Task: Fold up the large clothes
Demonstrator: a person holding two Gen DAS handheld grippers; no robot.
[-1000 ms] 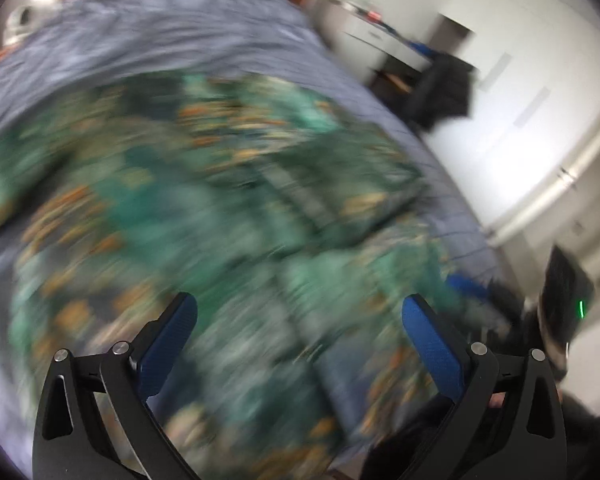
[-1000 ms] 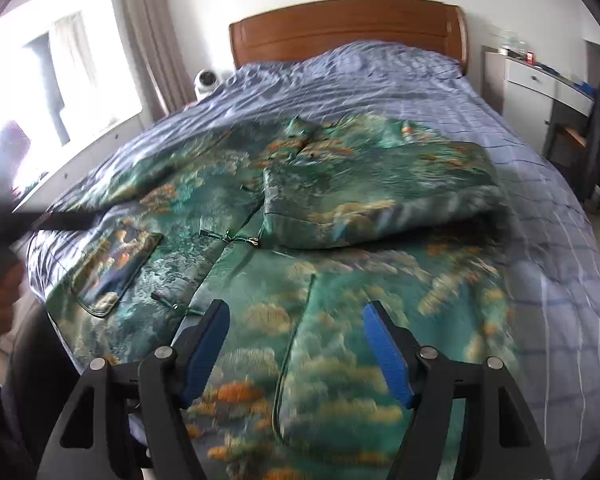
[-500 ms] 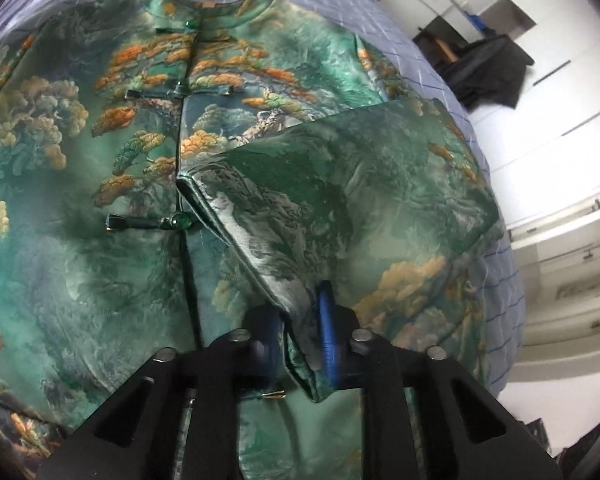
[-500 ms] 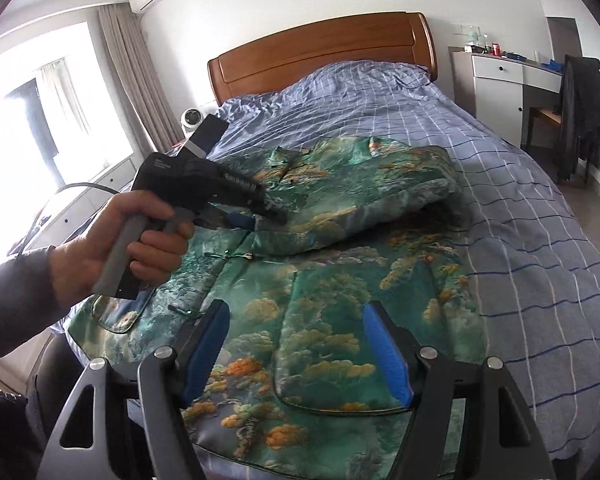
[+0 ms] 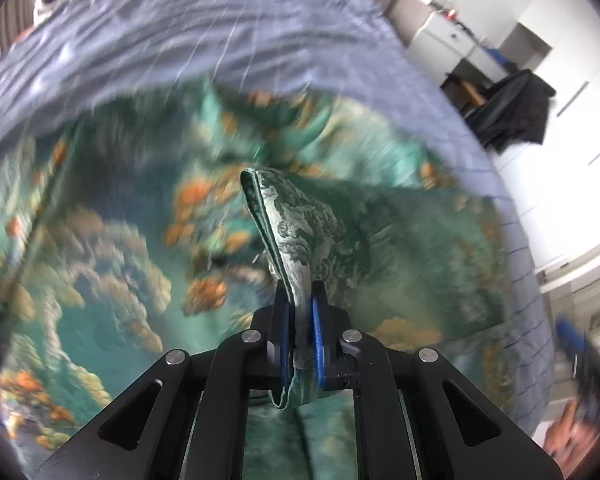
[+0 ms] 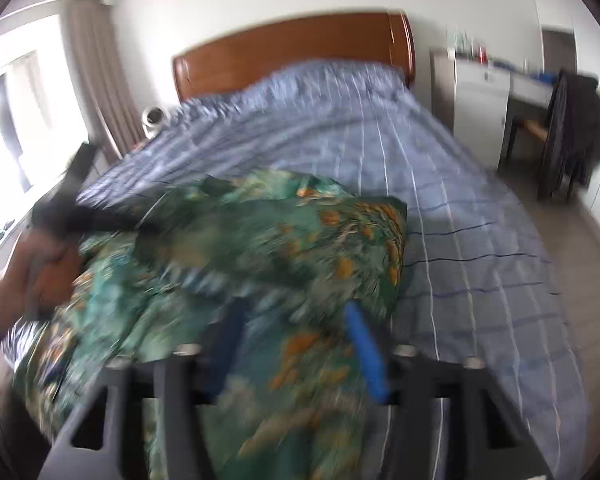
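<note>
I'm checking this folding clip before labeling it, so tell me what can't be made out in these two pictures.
- Left wrist view: the jacket lying on the bed is motion-blurred, so its fastenings are unreadable; only the fold in the left gripper is sharp.
- Left wrist view: the right gripper is smeared at the frame's edge.
- Right wrist view: all blurred; the left gripper's grip point is lost.
- Right wrist view: the jacket's near hem is hidden behind the gripper.

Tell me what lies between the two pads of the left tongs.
A folded edge of the green jacket, pinched between the blue pads of the left tongs; the left wrist view shows it.
</note>
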